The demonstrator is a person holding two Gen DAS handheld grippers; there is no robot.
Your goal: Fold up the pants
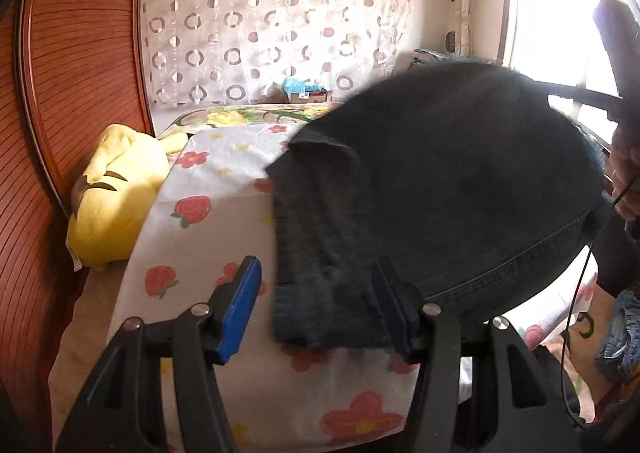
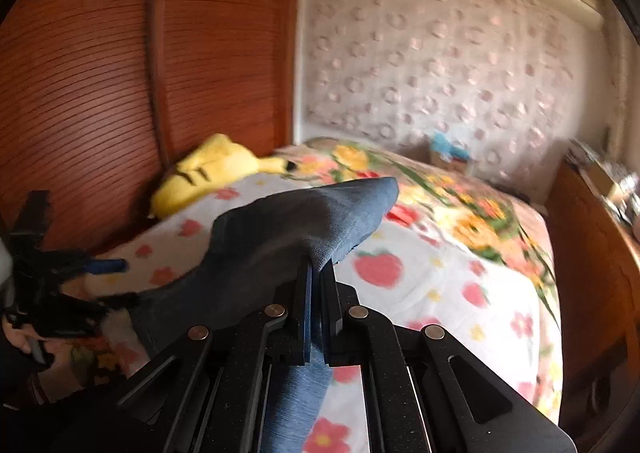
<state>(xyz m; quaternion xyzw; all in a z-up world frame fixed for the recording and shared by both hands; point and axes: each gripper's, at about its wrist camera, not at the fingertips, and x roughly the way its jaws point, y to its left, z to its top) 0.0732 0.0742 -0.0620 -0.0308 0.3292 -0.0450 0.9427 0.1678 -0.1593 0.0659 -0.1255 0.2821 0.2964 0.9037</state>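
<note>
Dark blue denim pants (image 1: 440, 181) hang lifted over the flowered sheet (image 1: 208, 221) on the bed. My left gripper (image 1: 316, 285) is open, its jaws wide apart just above the sheet, with a lower corner of the pants between and beyond them, not gripped. My right gripper (image 2: 318, 277) is shut on a fold of the pants (image 2: 304, 221) and holds it up above the bed. In the right wrist view the left gripper (image 2: 92, 269) shows blurred at far left. The right gripper (image 1: 624, 101) and hand show at the far right edge of the left wrist view.
A yellow plush toy (image 1: 116, 197) lies by the wooden headboard (image 1: 72, 73) at the left. A patterned curtain (image 1: 272, 21) hangs behind the bed. A wooden cabinet (image 2: 592, 253) stands to the right of the bed. A bright window (image 1: 560, 25) is at the right.
</note>
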